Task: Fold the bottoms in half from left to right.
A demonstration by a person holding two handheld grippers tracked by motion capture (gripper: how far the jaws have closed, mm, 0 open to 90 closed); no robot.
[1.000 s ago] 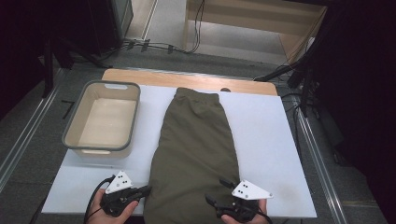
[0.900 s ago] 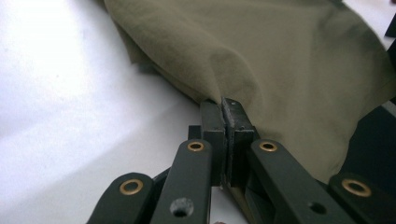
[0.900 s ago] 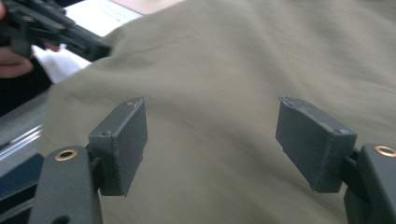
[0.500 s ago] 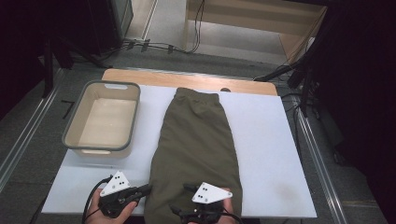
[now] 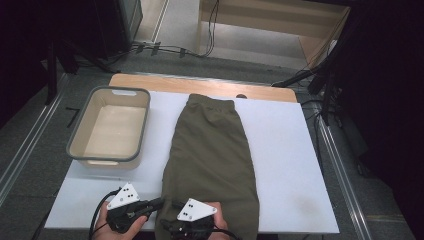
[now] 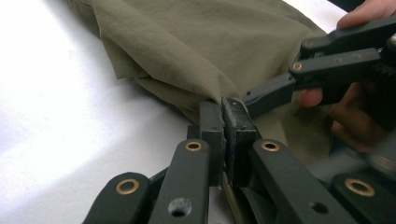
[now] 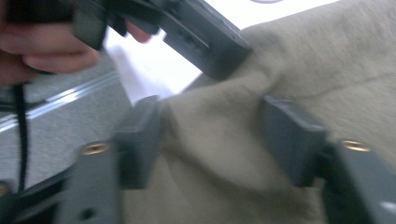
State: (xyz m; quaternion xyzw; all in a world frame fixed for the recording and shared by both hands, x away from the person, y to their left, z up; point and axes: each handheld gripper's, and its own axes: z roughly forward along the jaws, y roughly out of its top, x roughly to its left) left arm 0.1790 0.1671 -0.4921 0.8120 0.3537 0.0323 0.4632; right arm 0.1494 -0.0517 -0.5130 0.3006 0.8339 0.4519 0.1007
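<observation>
Left tongs (image 6: 224,116): jaws pressed together, pinching the near left corner of the olive trousers (image 5: 212,145). In the left gripper view the cloth rises in a small peak out of the closed pads, and the grip looks shallow, on the edge only.

Right tongs (image 7: 210,140): jaws apart, one on each side of a raised hump of the same cloth. They have just been closing in, with fabric between them, but the pads (image 7: 289,135) do not yet press on it. In the high view the right tongs (image 5: 172,227) sit just beside the left tongs (image 5: 159,202), over the near hem (close enough that one gripper crowds the other's camera).

Trousers: lying flat and lengthwise down the middle of the white table (image 5: 290,150), waistband at the far end, hem at the near edge by the person's hands. A grey tub (image 5: 80,145) stands to the left on the table, apart from the cloth.

Judgement on the step in hand: a second hold on the near hem is being taken, likely ahead of a fold or lift.

To do it well:
- Close the right tongs fully on the hump before any pull, taking all layers, not the top one alone.
- Keep the left tongs quiet while this is done; its shallow bite could slip.
- Move both hands at one pace, so the hem stays square.
</observation>
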